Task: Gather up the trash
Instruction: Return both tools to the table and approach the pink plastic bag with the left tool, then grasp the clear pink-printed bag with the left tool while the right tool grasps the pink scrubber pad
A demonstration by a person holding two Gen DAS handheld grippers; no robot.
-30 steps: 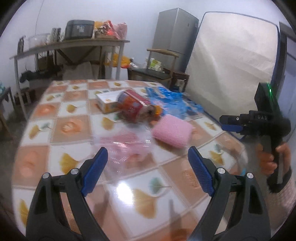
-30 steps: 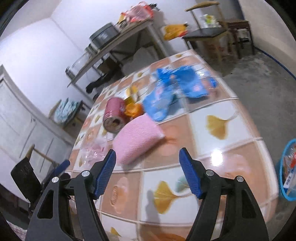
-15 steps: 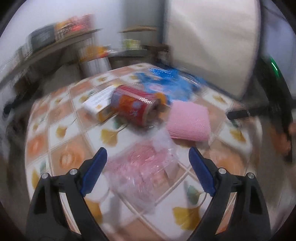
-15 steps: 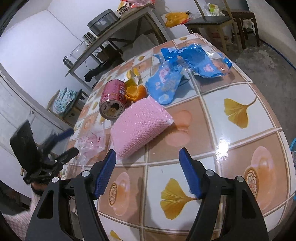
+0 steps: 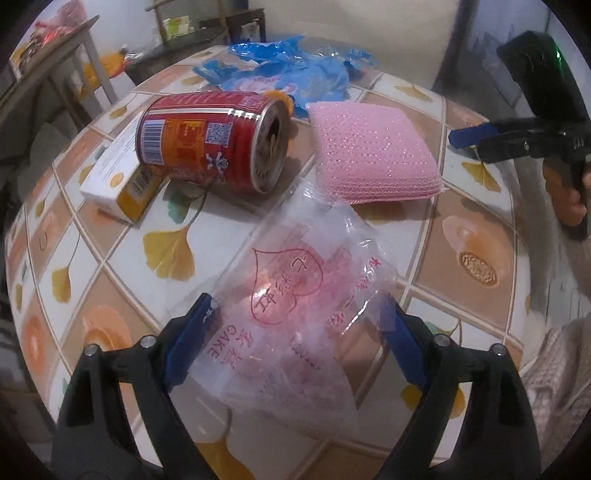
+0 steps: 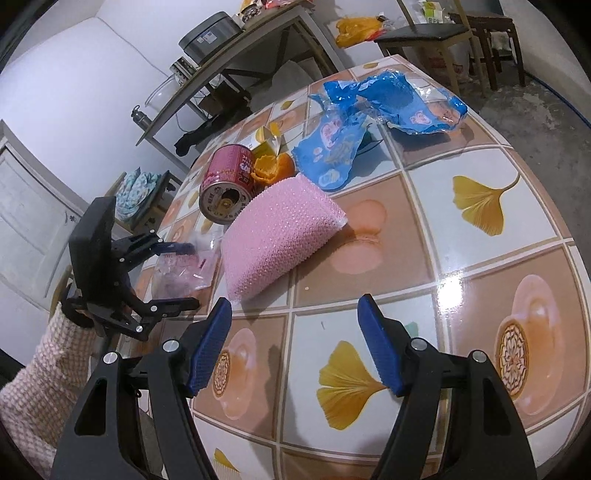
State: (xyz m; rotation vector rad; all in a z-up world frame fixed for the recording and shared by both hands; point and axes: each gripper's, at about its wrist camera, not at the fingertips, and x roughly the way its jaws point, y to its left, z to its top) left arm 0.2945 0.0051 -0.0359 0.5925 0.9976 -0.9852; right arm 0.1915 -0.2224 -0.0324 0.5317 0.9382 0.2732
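Note:
A clear plastic bag (image 5: 295,295) with pink print lies crumpled on the tiled table (image 6: 480,240). My left gripper (image 5: 295,306) points down over it with a finger on each side. Its jaws are closing, and the pads are not pressing the bag. From the right wrist the same gripper (image 6: 184,275) straddles the bag (image 6: 181,269). Behind the bag lie a red can (image 5: 207,144) on its side and a pink scouring pad (image 5: 373,151). My right gripper (image 6: 294,306) hovers open and empty in front of the pad (image 6: 277,236).
Blue wrappers (image 6: 332,151), orange peel (image 6: 267,166) and a white and yellow carton (image 5: 118,177) lie further back on the table. A long side table (image 6: 236,48) and a chair (image 6: 424,33) stand behind. The table's rounded edge drops to the floor on the right.
My left gripper has tipped downward, rolled and moved in over the plastic bag, which now lies between its fingers. The right gripper has sunk a little toward the table.

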